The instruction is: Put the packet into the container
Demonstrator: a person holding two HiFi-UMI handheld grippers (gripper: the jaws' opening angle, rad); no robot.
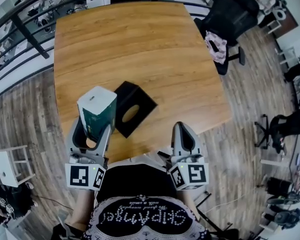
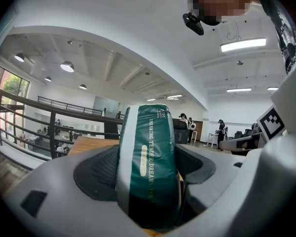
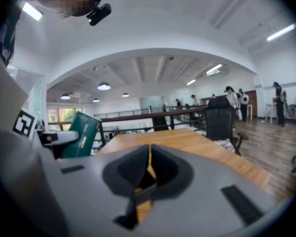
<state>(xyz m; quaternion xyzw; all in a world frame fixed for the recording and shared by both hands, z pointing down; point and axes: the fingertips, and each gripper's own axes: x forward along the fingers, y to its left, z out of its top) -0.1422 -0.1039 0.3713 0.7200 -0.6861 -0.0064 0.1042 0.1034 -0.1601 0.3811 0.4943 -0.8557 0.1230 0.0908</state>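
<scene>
My left claw [image 1: 92,133] is clamped on the packet [image 1: 96,110], one jaw pressed to each of its broad sides. It stands upright between them and rises well past the tips. In the left gripper view the packet [image 2: 148,162] fills the gap between the jaws of that claw [image 2: 149,191]. It is a soft, dark green pack with a pale band down its left edge, pale lettering running lengthwise and a small light oval label. From the head view its top face is whitish.

I hold it over the near left part of the counter [image 1: 140,44]. Just to its right the container [image 1: 134,108], a black box with an oval opening in its upper face, lies flat on the wood.

Farther right, my right claw [image 1: 184,134] hangs at the counter's near edge, apart from the box. The jaws of that claw [image 3: 149,164] are pressed together with nothing between them.
</scene>
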